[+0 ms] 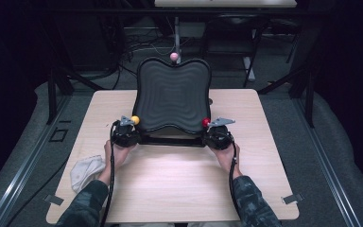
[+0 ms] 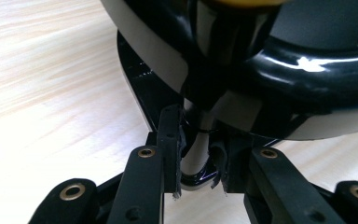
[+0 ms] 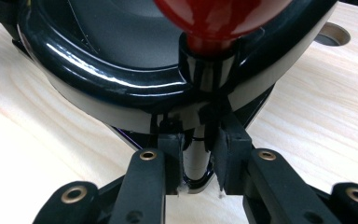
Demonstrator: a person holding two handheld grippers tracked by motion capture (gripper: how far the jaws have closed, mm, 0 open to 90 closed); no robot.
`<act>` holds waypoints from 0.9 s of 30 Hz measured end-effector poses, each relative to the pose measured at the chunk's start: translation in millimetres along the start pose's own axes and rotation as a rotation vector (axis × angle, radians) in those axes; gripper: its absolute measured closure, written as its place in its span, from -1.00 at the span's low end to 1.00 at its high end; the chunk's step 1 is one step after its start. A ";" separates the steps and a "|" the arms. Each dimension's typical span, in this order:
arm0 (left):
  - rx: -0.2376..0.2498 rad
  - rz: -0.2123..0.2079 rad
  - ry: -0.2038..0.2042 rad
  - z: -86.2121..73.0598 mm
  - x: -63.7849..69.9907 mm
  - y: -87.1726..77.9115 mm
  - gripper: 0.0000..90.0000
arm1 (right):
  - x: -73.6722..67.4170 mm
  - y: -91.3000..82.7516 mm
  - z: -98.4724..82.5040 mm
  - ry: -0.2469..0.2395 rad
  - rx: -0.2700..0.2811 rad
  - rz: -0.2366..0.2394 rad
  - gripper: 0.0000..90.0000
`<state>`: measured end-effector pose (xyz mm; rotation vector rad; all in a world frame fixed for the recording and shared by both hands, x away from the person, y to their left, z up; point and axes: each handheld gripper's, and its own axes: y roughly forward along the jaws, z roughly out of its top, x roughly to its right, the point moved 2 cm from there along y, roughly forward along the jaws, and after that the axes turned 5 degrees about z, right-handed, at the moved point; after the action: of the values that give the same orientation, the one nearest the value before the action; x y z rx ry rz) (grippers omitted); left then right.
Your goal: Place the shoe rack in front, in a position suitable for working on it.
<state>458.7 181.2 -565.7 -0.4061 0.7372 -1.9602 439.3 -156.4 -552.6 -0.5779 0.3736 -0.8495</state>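
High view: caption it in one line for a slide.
Both grippers, left and right, clamp posts at the black tray's front corners on the wooden table.

A glossy black tray (image 1: 173, 97) with rippled grey lines carries yellow (image 1: 135, 119), red (image 1: 206, 122) and pink (image 1: 174, 56) knobs. The tabletop (image 1: 170, 175) is pale wood grain; the sleeves (image 1: 255, 205) are camouflage.

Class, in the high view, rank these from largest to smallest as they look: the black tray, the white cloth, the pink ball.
1. black tray
2. white cloth
3. pink ball, though it sits farthest from the camera, so it may look smaller than it is.
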 end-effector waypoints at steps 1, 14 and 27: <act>-0.003 -0.004 0.004 -0.6 2.7 -1.1 0.66 | 1.0 -1.8 -1.6 -0.001 0.003 0.003 0.66; -0.030 -0.012 0.039 -13.7 34.3 -22.7 0.66 | 1.7 -27.8 -23.7 -0.022 0.017 0.044 0.66; -0.057 -0.015 0.041 -38.4 54.9 -57.2 0.66 | -18.3 -47.4 -41.7 -0.048 0.013 0.071 0.66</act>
<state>372.3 165.6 -559.2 -0.4079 0.8204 -1.9701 378.2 -180.4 -554.8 -0.5688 0.3430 -0.7683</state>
